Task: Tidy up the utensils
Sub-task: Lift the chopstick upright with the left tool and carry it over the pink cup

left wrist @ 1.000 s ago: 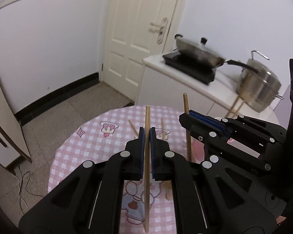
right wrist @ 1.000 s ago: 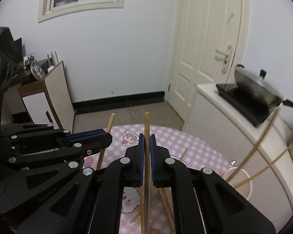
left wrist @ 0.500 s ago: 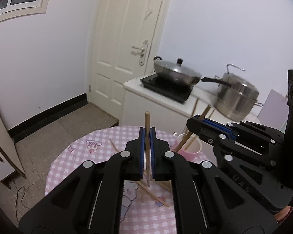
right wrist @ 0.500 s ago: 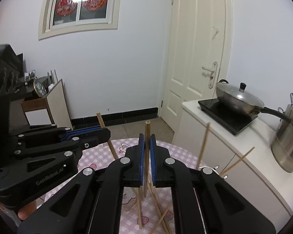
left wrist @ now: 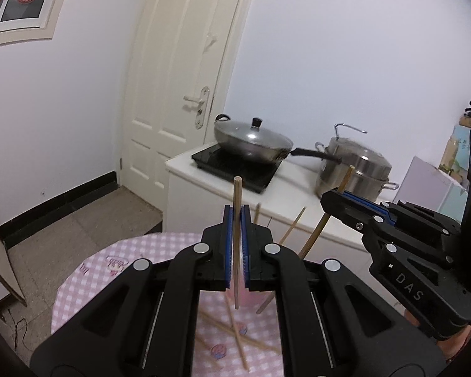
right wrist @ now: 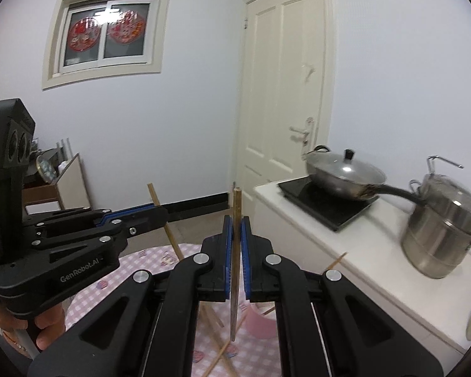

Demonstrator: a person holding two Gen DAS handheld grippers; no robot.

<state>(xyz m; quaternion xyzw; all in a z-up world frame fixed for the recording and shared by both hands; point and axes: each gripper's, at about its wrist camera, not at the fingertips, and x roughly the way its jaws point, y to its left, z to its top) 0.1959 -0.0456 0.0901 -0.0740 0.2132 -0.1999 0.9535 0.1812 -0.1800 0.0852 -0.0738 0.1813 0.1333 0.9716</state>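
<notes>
Wooden chopstick (left wrist: pixel 236 245) clamped upright between the blue pads of the left gripper (left wrist: pixel 236 220); its top end sticks up above the fingertips, its lower end hangs free above the table (left wrist: pixel 88 276). Right gripper (right wrist: pixel 236 223) likewise clenched on a second chopstick (right wrist: pixel 235 267), near vertical, lower tip free in the air. Each gripper shows in the other's view: the right one at the right of the left wrist view with its stick slanting, the left one at the left of the right wrist view.

Table: round, pink-and-white checked cloth with cartoon prints. Loose chopsticks (left wrist: pixel 235 336) lie crossed on it, under the held sticks. Pink cup (right wrist: pixel 262 320) stands on the cloth just beyond the right gripper, partly hidden by the fingers; thin sticks lean out of it.

Background: white counter (right wrist: pixel 376 251) with black cooktop (right wrist: pixel 326 201), lidded wok (right wrist: pixel 342 172) on it, steel pot (right wrist: pixel 442 232) beside. Closed cream door (right wrist: pixel 282 94) behind.
</notes>
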